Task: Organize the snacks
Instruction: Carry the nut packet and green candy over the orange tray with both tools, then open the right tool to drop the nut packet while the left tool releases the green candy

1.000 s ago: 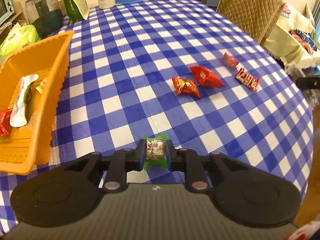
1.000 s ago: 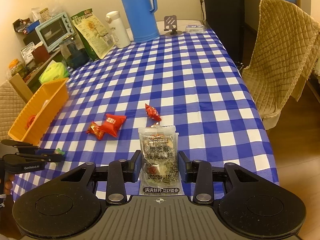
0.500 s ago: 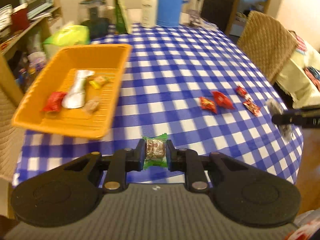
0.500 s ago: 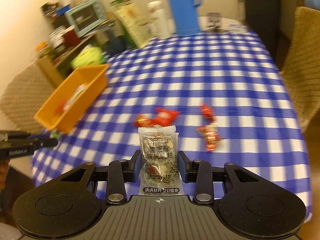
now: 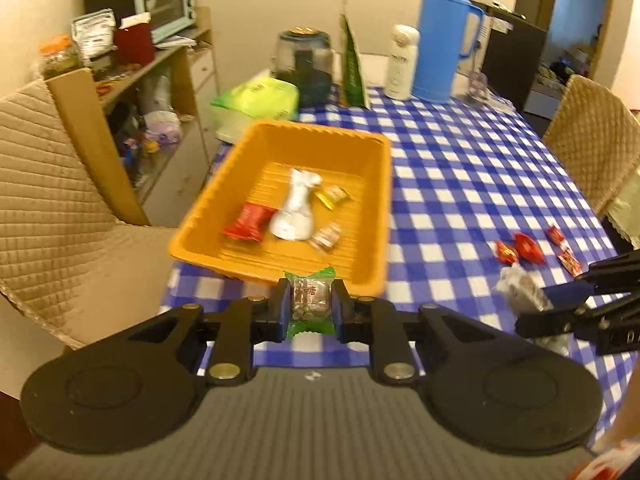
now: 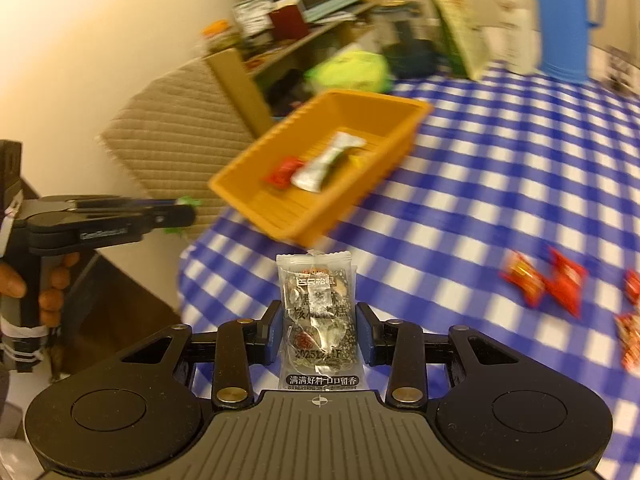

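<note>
Between left gripper (image 5: 310, 309) pads: green-wrapped snack (image 5: 311, 306)

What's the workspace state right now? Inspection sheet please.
Surface: table under blue-and-white checked cloth.
Job's things: orange tray at the table's edge holds four snacks; red snacks loose on the cloth.
Clutter: blue flask, white bottle, green bag, dark jar.
Grippers: left gripper shut on green-wrapped snack; right gripper shut on clear packet.
Cables: nothing seen.
Surroundings: quilted chairs, shelf with toaster oven.
</note>
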A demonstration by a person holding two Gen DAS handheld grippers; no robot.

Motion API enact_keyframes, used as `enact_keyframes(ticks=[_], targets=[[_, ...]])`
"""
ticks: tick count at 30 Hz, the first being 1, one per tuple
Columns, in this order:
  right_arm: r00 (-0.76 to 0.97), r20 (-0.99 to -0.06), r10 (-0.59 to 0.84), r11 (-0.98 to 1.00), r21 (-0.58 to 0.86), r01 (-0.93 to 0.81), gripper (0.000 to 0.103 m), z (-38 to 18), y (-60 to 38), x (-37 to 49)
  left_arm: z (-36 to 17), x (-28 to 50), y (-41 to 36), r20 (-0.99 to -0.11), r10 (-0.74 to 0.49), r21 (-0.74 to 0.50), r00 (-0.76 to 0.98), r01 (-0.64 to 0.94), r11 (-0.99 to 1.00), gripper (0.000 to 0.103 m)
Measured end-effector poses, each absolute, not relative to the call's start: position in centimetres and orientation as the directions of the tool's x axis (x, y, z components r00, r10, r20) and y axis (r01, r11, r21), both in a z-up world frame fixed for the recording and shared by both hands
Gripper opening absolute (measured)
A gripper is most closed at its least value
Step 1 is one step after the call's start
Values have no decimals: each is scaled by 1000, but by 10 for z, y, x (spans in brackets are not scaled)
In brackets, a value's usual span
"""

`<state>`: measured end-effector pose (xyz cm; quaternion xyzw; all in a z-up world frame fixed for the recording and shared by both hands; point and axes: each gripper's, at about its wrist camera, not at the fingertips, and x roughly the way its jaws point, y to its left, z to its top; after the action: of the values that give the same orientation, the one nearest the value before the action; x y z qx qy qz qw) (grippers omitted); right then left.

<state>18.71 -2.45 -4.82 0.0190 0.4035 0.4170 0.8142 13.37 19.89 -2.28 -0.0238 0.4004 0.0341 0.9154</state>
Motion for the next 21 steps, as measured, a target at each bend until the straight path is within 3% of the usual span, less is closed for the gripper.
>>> enact_keyframes(ticks=[21], targets=[[368, -630, 684, 669, 339, -661, 38, -40, 101, 275, -29, 214, 259, -730, 37, -12, 682, -67, 998, 19]])
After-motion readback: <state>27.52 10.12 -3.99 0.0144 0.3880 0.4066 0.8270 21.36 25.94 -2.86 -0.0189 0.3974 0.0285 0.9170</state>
